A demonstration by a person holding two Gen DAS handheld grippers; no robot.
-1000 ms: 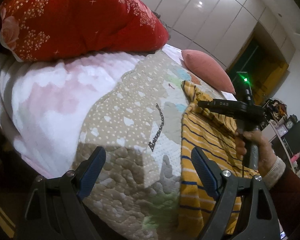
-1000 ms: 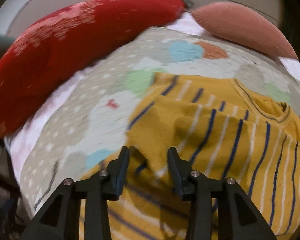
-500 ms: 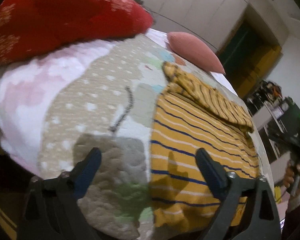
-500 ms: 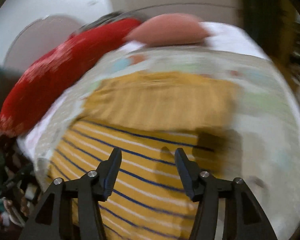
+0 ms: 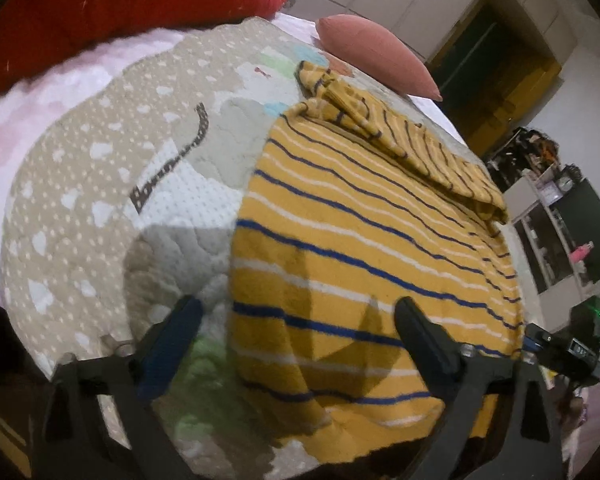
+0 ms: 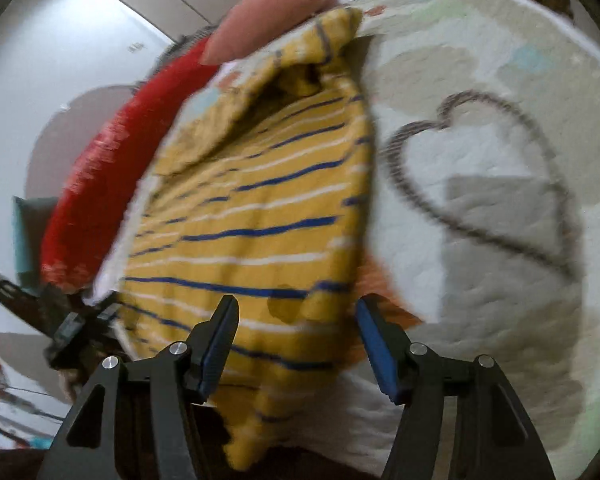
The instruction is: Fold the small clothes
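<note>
A small yellow garment with blue and white stripes (image 5: 364,240) lies flat on a quilted bed cover (image 5: 100,200), its far part folded over on itself (image 5: 400,136). My left gripper (image 5: 296,332) is open and empty, hovering over the garment's near left hem corner. My right gripper (image 6: 298,332) is open and empty over the near right hem corner of the garment (image 6: 260,220). The right gripper also shows at the right edge of the left wrist view (image 5: 572,344). The left gripper body shows at the left of the right wrist view (image 6: 60,320).
A red floral pillow (image 5: 120,4) and a pink cushion (image 5: 376,56) lie at the head of the bed. The quilt shows a heart outline (image 6: 480,180) right of the garment. Shelves and clutter (image 5: 548,208) stand beyond the bed's right side.
Both grippers moved toward the garment's near hem. The right gripper left the folded far part and swung to the near right corner, opening wider. The left shifted right over the left corner.
</note>
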